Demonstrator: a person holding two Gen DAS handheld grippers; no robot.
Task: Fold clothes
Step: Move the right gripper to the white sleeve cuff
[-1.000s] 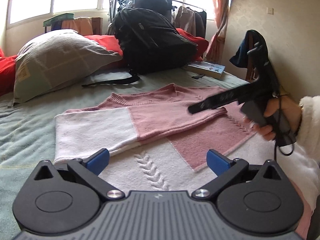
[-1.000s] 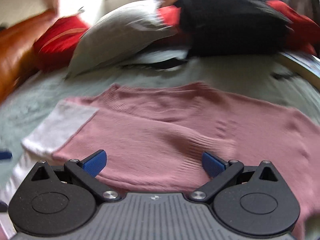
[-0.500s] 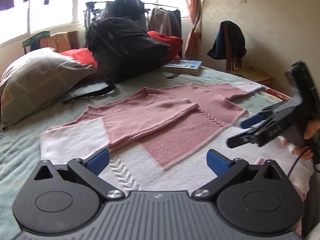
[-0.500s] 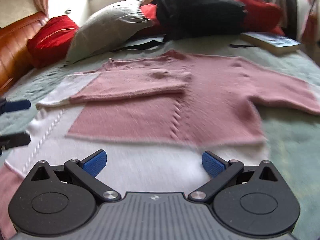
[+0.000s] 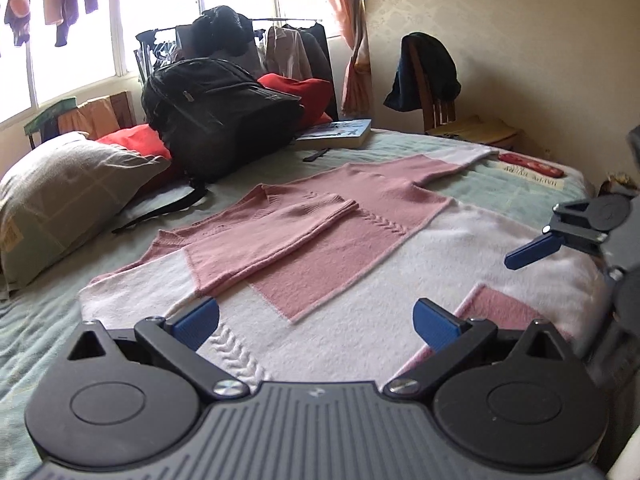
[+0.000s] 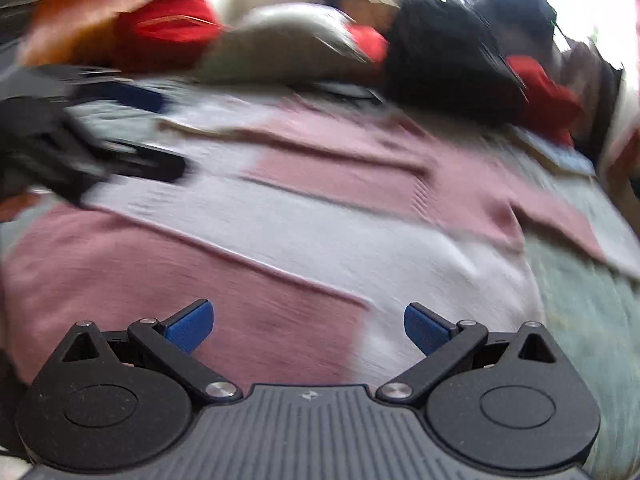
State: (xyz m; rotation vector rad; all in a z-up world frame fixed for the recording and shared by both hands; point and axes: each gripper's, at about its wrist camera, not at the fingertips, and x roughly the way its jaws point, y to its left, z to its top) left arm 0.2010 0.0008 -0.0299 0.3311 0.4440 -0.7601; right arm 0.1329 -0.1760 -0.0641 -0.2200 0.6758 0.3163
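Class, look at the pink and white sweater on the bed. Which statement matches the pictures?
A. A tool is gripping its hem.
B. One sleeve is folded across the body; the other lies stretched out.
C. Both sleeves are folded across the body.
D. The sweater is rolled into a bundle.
B: on the sweater, one folded sleeve lies across the chest while the other sleeve stretches outward on the bed.

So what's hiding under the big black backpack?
The backpack rests on the bed, against a red cushion. Its strap trails out. Anything beneath it is covered.
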